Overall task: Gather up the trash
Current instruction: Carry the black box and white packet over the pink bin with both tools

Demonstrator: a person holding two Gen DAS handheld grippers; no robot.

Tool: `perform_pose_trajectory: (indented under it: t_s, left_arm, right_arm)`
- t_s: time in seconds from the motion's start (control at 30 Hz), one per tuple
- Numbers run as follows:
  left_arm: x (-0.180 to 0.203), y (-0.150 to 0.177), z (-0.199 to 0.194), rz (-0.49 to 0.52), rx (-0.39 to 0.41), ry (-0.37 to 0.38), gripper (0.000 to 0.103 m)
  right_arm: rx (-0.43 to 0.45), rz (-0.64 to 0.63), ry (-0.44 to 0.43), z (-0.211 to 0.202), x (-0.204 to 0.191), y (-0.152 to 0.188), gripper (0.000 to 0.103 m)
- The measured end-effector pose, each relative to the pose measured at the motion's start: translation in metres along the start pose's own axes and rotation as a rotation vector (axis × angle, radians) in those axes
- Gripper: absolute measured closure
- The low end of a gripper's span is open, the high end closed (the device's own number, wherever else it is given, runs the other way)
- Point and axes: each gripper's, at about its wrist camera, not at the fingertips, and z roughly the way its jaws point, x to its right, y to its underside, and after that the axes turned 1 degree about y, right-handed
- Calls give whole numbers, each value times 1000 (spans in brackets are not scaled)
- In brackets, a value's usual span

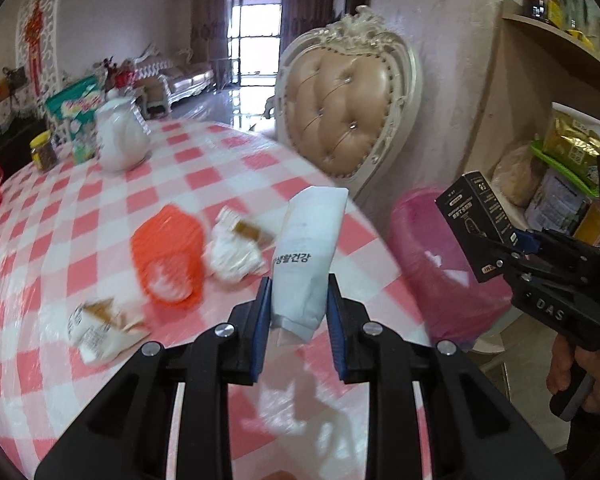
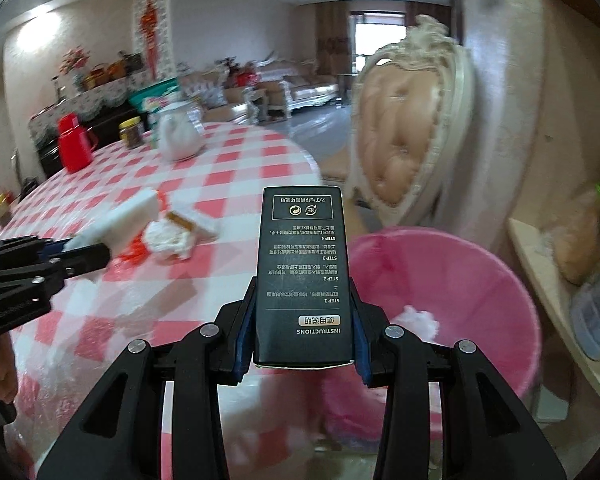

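the left gripper (image 1: 298, 304) has its blue pads clamped on the lower end of a pale crumpled pouch (image 1: 306, 248) with dark printed letters, which sticks up and forward above the checked tablecloth (image 1: 80, 208). the right gripper (image 2: 304, 320) is pinched tight on a black carton (image 2: 302, 276) printed with instructions, held upright, its top end pointing away from the fingers. just past the carton, beside the table edge, stands a pink bin (image 2: 460, 280) with a wad of white paper (image 2: 418, 320) in it. on the cloth beyond the pouch lie an orange mesh piece (image 1: 168, 256), a crumpled white wrapper (image 1: 236, 252) with a brown strip, and nearer the left, another torn wrapper (image 1: 100, 332). farther back sit a white teapot (image 1: 120, 136), a yellow-lidded jar (image 1: 44, 150) and a red jug (image 2: 74, 142). a tufted chair (image 1: 348, 104) stands behind the bin.
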Motion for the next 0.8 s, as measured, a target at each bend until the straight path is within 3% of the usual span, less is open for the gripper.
perform_pose_trajectory:
  t_s: [0.33,0.8]
  left_arm:
    - [53,-35,10,70,38,86,78]
    - [109,-60,40,94,42,186,77]
  right_arm:
    - [28,101,124,-7,70,-6,64]
    - [17,161,189,2,108,-4,64]
